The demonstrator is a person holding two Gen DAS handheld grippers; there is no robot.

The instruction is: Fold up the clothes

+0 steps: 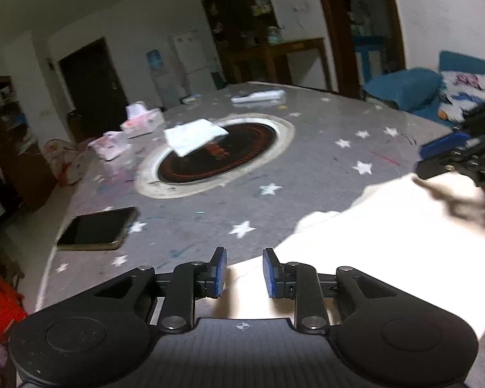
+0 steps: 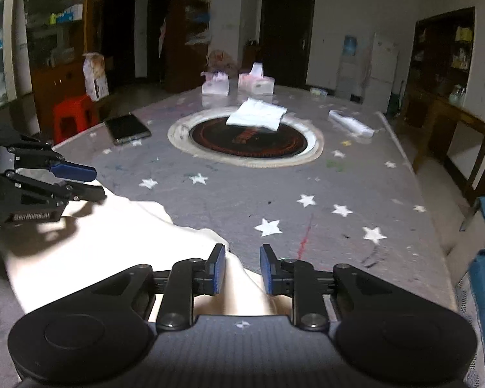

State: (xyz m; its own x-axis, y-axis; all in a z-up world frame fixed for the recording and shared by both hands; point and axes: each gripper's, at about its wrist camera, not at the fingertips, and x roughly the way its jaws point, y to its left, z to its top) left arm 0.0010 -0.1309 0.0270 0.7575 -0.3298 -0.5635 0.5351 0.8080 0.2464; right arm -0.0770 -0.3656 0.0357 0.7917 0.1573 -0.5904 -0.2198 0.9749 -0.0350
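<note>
Though washed out by glare, cream garment (image 2: 90, 252) lies low left in right view, long axis toward lower right, near end hidden by fingers. Left gripper (image 1: 244, 271) and right gripper (image 2: 242, 270) parted, clamping nothing. Beyond, starred bench (image 2: 339, 181).

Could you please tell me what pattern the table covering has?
The table covering is grey with scattered white stars, clearest in the right wrist view.

The garment (image 2: 90, 258) lies on the tabletop (image 2: 355, 181) under the right hand-held gripper (image 2: 242, 270); a phone (image 2: 127, 128) lies ahead-left, folded cloth (image 2: 257, 114) farther ahead.
</note>
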